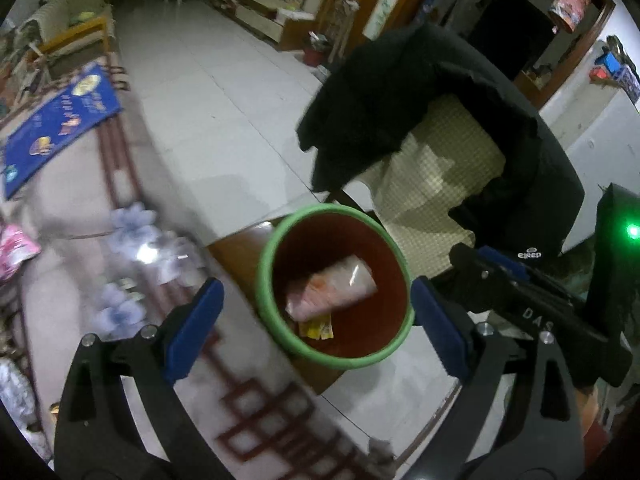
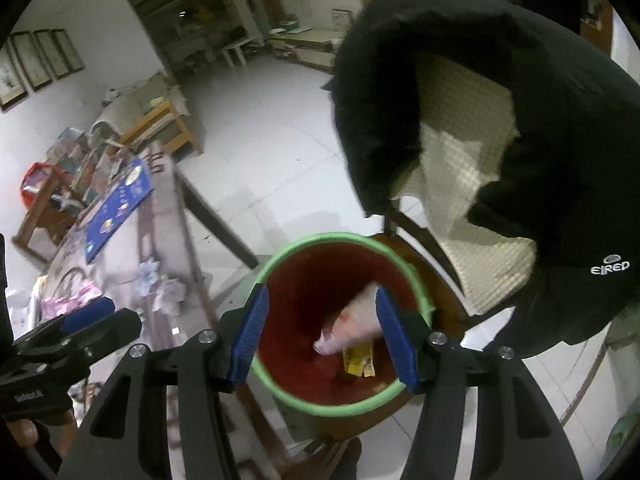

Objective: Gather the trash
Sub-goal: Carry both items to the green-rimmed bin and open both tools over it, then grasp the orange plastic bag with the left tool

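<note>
Both grippers sit over the bin [image 2: 344, 324], a red bucket with a green rim standing on a wooden stool [image 1: 240, 248] beside the table [image 1: 72, 216]. Your right gripper [image 2: 320, 332] has jaws apart and empty, hovering just above the rim. Your left gripper [image 1: 316, 324] is spread wide too, nothing held. The pinkish wrapper [image 1: 332, 288] and yellow packet [image 1: 318, 328] already lie on the bin bottom. The drop looks done, so lift straight up, keep your fingers clear of the rim so the bin doesn't tip, then swing toward the table for remaining litter.
</note>
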`<state>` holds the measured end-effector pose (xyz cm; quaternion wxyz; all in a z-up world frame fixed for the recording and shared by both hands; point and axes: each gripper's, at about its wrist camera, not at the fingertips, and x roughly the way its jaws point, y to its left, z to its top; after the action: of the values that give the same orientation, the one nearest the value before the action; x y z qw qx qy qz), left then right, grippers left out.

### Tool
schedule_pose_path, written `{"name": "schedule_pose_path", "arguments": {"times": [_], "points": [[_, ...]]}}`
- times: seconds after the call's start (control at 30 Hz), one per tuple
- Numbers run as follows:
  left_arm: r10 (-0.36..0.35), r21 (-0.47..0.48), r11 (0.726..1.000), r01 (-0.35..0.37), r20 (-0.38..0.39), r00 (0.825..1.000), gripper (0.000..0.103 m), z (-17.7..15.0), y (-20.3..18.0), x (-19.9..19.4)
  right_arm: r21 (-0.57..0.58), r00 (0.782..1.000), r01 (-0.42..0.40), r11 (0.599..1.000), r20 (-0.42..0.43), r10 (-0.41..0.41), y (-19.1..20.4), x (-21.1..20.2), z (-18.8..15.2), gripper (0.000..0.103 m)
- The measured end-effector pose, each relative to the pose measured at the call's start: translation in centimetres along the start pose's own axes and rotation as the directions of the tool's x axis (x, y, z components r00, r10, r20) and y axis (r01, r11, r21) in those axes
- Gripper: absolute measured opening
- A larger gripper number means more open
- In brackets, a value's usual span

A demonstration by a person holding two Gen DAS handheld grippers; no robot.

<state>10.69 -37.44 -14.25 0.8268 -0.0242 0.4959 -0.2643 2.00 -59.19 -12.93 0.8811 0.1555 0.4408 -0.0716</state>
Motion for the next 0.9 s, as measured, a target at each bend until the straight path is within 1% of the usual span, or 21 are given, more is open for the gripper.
{"name": "schedule_pose_path", "arguments": {"times": [0.17,0.27,0.33,0.4,0.43,0.5,0.6,0.67,0.7,0.73,0.77,0.8,0.87,0.9], "points": [[0.061,-0.071,0.996,-0.055,0.083,0.995,0.092,-2.0,3.5,-5.3,-0.12,0.996,-0.084,0.989,-0.023,0.082,5.5,-1.2,-1.2,0.055],[0.101,-0.146,0.986,-0.083,0.12,0.988,0.092,-3.6,6.6,-8.5,-0.218,0.989,-0.145,0.965,-0.057,0.136,9.8,-1.8,-2.7,0.057],[0.13,-0.209,0.973,-0.101,0.129,0.983,0.092,-5.1,9.1,-10.7,-0.28,0.982,-0.187,0.942,-0.089,0.168,12.6,-2.0,-4.0,0.059],[0.16,-0.26,0.958,-0.121,0.133,0.978,0.092,-6.6,11.6,-12.6,-0.342,0.966,-0.253,0.905,-0.147,0.214,16.0,-1.9,-5.8,0.059],[0.185,-0.286,0.948,-0.142,0.131,0.974,0.092,-7.6,13.0,-13.7,-0.357,0.959,-0.275,0.893,-0.168,0.228,17.1,-1.9,-6.3,0.059],[0.239,-0.33,0.925,-0.187,0.125,0.963,0.092,-9.6,15.4,-15.7,-0.398,0.94,-0.331,0.855,-0.222,0.26,20.2,-1.8,-8.1,0.059],[0.347,-0.407,0.869,-0.281,0.097,0.933,0.092,-13.5,19.6,-19.0,-0.447,0.913,-0.398,0.801,-0.282,0.296,24.7,-2.0,-10.7,0.06],[0.435,-0.473,0.804,-0.361,0.053,0.899,0.092,-17.0,23.0,-21.2,-0.46,0.898,-0.43,0.777,-0.309,0.315,27.2,-2.1,-12.2,0.06],[0.472,-0.507,0.765,-0.398,0.02,0.882,0.092,-18.8,24.7,-22.2,-0.464,0.892,-0.443,0.767,-0.32,0.321,28.2,-2.1,-12.9,0.06],[0.495,-0.537,0.73,-0.423,-0.011,0.869,0.092,-20.3,26.1,-23.1,-0.467,0.885,-0.454,0.759,-0.332,0.326,29.3,-2.0,-13.5,0.06],[0.507,-0.558,0.707,-0.435,-0.03,0.862,0.092,-21.5,27.1,-23.8,-0.47,0.877,-0.469,0.747,-0.345,0.333,30.7,-1.9,-14.3,0.06],[0.523,-0.586,0.67,-0.456,-0.063,0.85,0.092,-23.4,28.6,-24.8,-0.474,0.872,-0.478,0.739,-0.354,0.338,31.8,-2.0,-15.0,0.06],[0.539,-0.606,0.632,-0.483,-0.105,0.836,0.092,-26.0,30.3,-26.2,-0.483,0.863,-0.495,0.722,-0.372,0.342,33.9,-2.0,-16.4,0.06],[0.543,-0.61,0.618,-0.496,-0.125,0.83,0.092,-27.1,31.0,-26.8,-0.486,0.857,-0.504,0.714,-0.384,0.344,35.1,-2.0,-17.1,0.06]]}}
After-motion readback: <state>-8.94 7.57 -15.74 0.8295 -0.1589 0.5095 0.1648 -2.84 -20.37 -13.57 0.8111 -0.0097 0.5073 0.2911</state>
